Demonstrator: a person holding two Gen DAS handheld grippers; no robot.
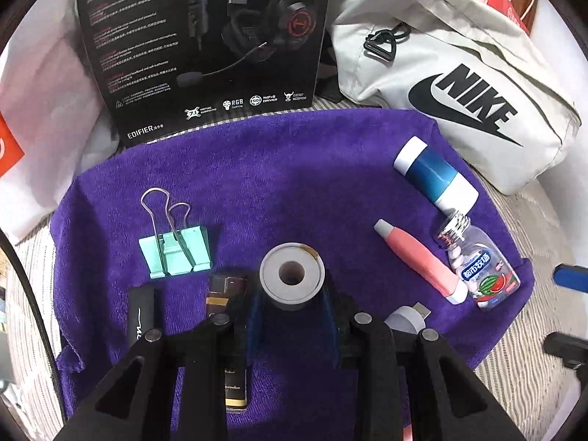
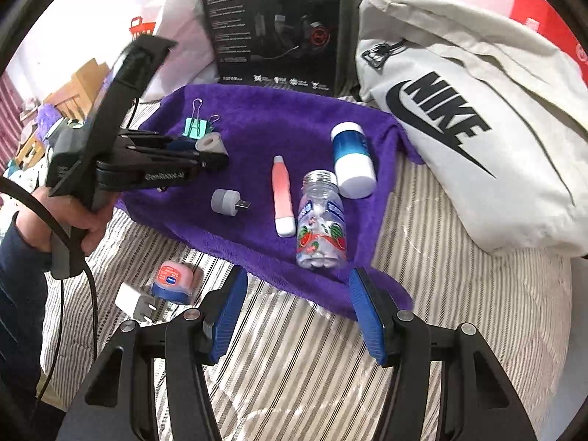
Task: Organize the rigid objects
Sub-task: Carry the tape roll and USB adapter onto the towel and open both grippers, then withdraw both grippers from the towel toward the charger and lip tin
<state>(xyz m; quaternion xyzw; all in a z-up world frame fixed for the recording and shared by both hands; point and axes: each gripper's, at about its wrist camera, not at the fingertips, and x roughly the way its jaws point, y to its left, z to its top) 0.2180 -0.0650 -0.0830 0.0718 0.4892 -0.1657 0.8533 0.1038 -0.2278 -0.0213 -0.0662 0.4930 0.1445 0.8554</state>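
While the left gripper clamps a grey tape roll above the purple towel | right gripper open, empty, over striped bedding | green binder clip on towel beside the roll.

The right tool hangs with its blue pads apart and nothing between them, over a striped bed. Ahead, a purple towel carries a candy bottle, a pink tube, a blue-and-white canister, a grey USB plug and a green binder clip. The left tool grips a grey tape roll.
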